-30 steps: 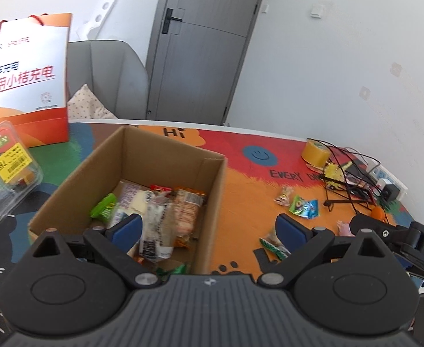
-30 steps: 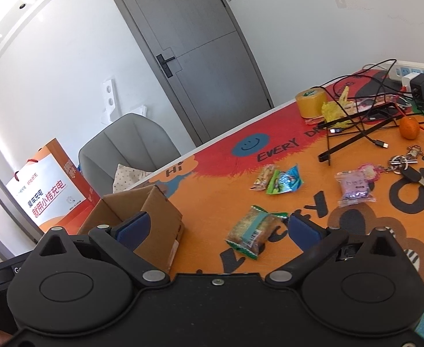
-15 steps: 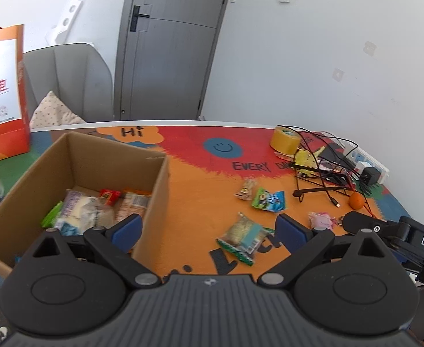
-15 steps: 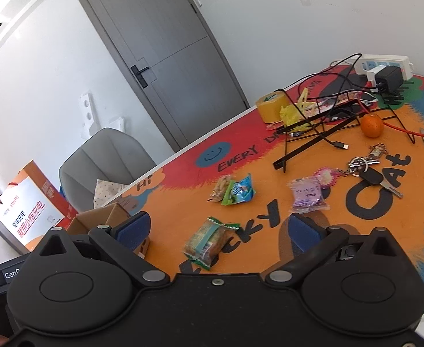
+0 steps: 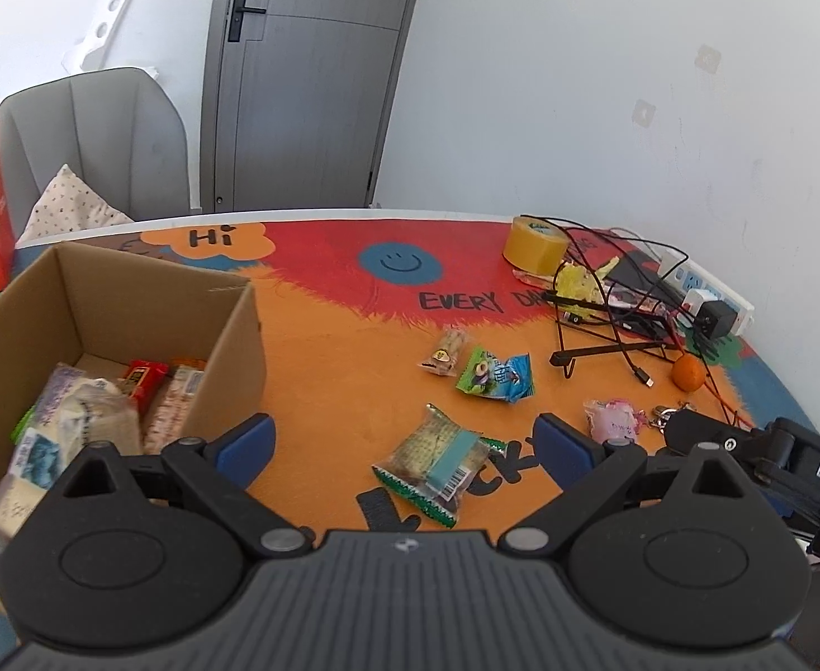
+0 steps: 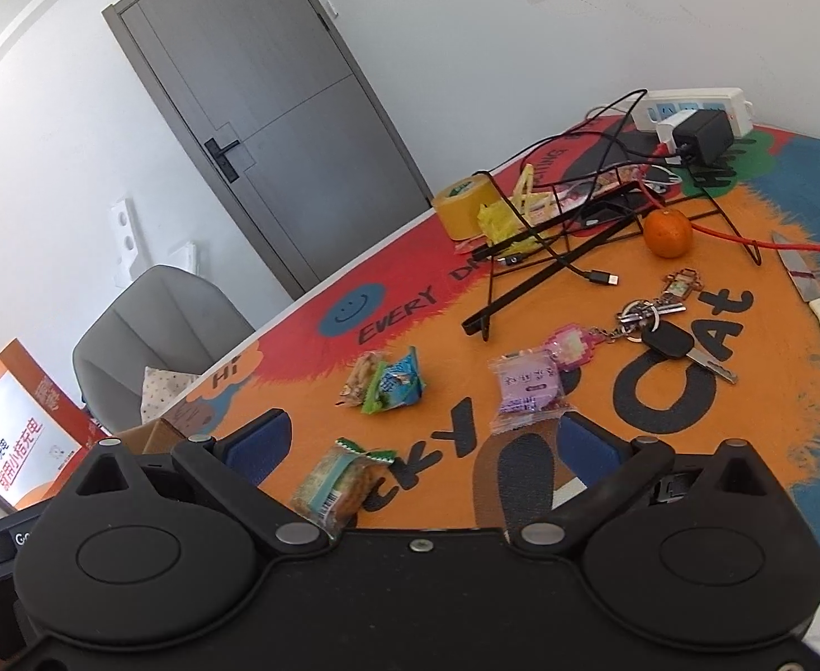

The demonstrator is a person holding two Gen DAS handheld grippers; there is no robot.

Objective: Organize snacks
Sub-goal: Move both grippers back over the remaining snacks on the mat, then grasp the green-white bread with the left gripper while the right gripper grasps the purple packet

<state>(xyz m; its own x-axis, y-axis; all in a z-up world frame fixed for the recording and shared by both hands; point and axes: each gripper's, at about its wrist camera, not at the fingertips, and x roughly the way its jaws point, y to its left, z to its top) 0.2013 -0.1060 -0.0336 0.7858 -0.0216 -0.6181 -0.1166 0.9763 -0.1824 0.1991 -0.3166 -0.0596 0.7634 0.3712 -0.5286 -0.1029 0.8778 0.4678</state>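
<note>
— Between the left gripper's [image 5: 404, 447] spread, empty jaws, what is lying?

— A crinkly green-edged snack packet [image 5: 435, 464] is lying flat on the table mat [image 5: 326, 369], just beside the cardboard box [image 5: 231, 335] already holding snacks. The right gripper [image 6: 426, 442] is hanging released too, near a purple packet [image 6: 527, 386].

— How is it going to handle?

— Probably light, soft and slippery; I'd be pinching across its middle, not the seams.

— Any writing?

— The mat is showing "Hi", "EVERY" and "CAT"; the packet's barcode label is unreadable.
</note>
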